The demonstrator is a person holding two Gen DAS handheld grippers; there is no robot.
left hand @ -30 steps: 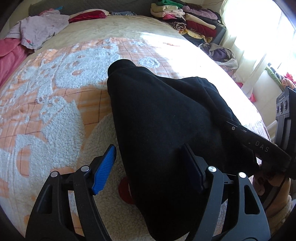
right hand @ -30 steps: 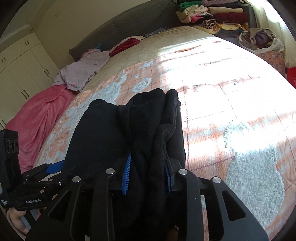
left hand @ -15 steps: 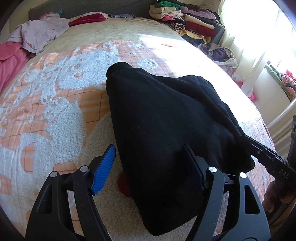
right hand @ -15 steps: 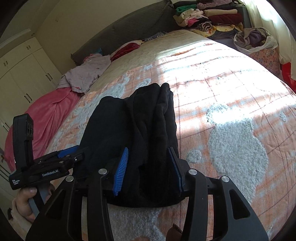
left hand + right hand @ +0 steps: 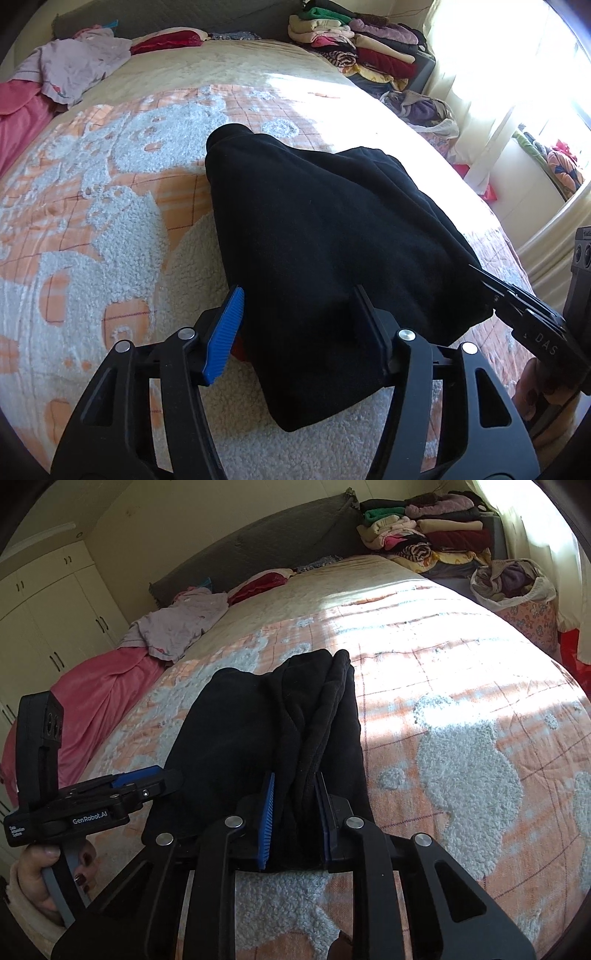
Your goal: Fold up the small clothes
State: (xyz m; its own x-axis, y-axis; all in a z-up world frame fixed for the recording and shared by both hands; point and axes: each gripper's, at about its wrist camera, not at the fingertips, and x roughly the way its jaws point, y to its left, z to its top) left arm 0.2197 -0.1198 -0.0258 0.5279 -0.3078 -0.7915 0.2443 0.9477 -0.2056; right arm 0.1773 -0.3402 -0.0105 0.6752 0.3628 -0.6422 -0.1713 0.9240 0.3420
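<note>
A black fleece garment lies folded on the bed's orange and white blanket. It also shows in the right wrist view. My left gripper is open, its jaws wide apart over the garment's near edge. My right gripper is shut on a bunched fold at the garment's near end. The right gripper's fingers show at the garment's right corner in the left wrist view. The left gripper shows at the left in the right wrist view.
Stacks of folded clothes sit beyond the bed's far right corner, with a bag of laundry beside them. A lilac garment and a pink one lie at the far left of the bed. White wardrobes stand left.
The right gripper's jaws opened half a second ago and have closed again on the garment's fold. The garment has settled flatter on the bed. The left gripper stayed open.
</note>
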